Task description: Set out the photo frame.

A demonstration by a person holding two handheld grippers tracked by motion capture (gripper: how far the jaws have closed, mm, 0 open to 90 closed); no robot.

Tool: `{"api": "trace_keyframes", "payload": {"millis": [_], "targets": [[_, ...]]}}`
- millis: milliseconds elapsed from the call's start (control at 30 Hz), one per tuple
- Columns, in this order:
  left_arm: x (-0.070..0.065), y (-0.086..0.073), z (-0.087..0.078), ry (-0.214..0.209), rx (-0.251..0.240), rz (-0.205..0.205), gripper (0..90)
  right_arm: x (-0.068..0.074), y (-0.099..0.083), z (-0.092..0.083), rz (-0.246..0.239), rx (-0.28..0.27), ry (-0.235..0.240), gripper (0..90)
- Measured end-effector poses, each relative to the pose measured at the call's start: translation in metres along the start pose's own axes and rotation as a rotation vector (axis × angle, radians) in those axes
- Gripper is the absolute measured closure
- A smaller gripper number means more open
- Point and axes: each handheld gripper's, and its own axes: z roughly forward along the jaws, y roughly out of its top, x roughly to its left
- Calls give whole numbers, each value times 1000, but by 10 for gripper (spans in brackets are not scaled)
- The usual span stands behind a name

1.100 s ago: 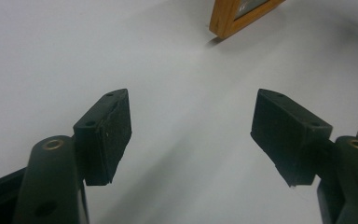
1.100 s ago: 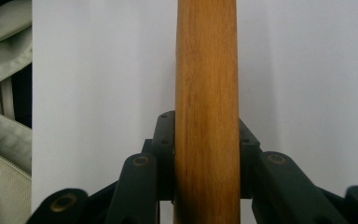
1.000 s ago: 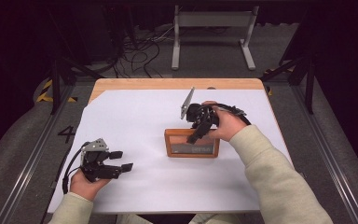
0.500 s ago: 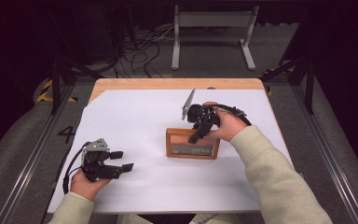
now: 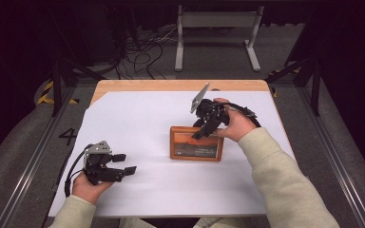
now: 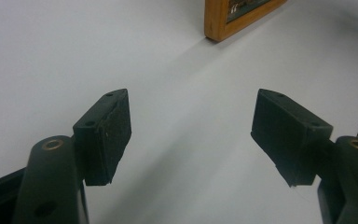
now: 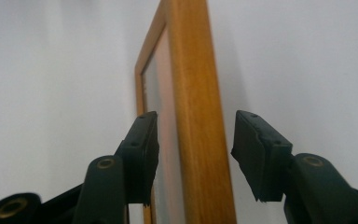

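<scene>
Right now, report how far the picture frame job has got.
Done: the picture frame lies flat on the white sheet. In hand: the right gripper straddles its top rail; its jaws have just been opening, with a gap beside the rail. Left: probably withdrawing. The left gripper rests open and apart.

The table is made of light wood. A big white sheet lies on top of it and covers almost all of it. Only a strip of wood shows along the far edge and at the far left corner. A picture frame with a brown wooden rim lies flat on the white sheet, a bit right of the middle. The picture inside it looks orange and dark. The table stands on a grey floor.
</scene>
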Motion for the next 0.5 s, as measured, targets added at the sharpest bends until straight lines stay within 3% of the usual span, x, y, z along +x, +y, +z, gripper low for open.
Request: {"api": "trace_keyframes", "payload": {"millis": [67,267,500], "targets": [[0,0,0,0,-1,-1,286,0,-4,-11,22,-46,-35,497],[1,1,-1,3,-2,8,286,8,-12,-28,34,-118,-85,456],[5,-2,-10,20,-19,-7,287,34,-36,-56,114,-202,-185,385]]}}
